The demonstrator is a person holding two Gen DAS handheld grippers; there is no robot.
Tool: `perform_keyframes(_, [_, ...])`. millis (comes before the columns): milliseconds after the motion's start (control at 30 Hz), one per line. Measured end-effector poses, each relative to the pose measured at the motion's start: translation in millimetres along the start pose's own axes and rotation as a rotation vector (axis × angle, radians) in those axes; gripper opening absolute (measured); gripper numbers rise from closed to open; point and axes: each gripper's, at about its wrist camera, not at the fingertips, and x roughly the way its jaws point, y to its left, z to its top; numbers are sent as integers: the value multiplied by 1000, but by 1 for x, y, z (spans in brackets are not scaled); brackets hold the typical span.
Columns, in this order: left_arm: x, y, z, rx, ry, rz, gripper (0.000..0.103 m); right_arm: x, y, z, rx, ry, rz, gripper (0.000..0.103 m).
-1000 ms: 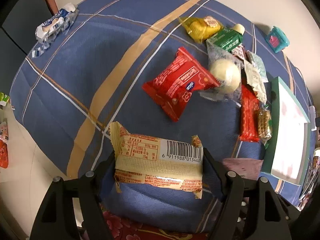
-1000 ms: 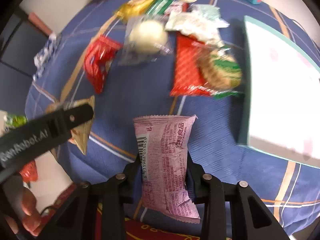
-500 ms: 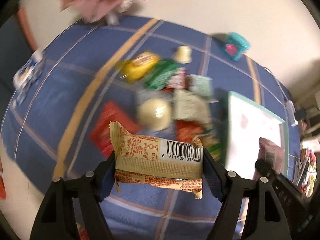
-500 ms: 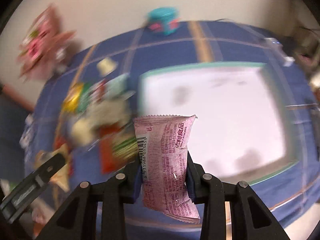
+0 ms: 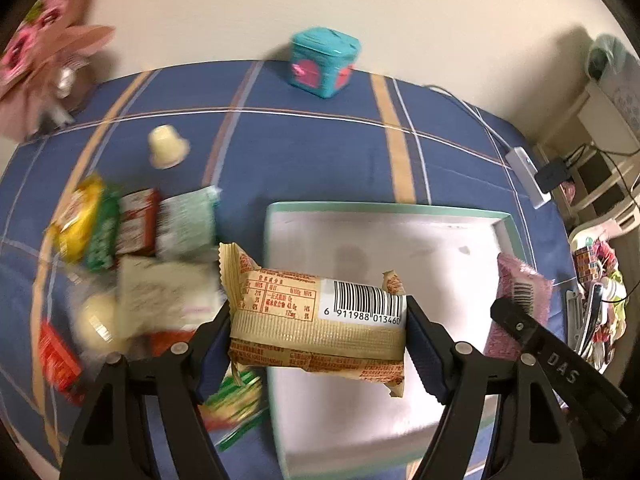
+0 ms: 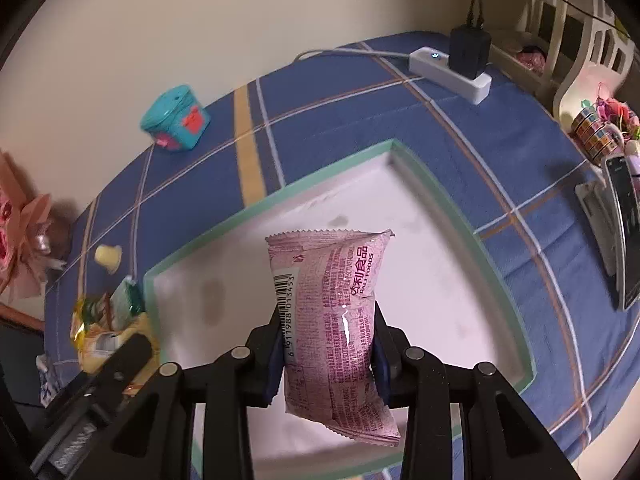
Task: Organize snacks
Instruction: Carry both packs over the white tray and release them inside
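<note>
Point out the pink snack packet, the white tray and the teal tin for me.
pink snack packet (image 6: 332,320), right wrist view, middle of wrapper.
white tray (image 6: 460,224), right wrist view, green rim.
teal tin (image 5: 325,65), left wrist view, front face.

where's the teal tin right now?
The teal tin sits at the cloth's far edge by the wall, beyond the white tray; the right wrist view shows it upper left.
</note>
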Motion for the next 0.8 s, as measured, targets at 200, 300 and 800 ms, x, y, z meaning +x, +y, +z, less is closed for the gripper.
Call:
perform_keyframes(200, [25,-24,13,37,3,-31,79,11,-11,12,26,4,9,39])
perform_keyframes(300, [29,-26,13,48,-2,-48,84,10,-12,16,31,-11,8,41])
perform_keyframes(800, [1,8,14,-8,19,52,90,-6,6,9,-41,-3,-59,77])
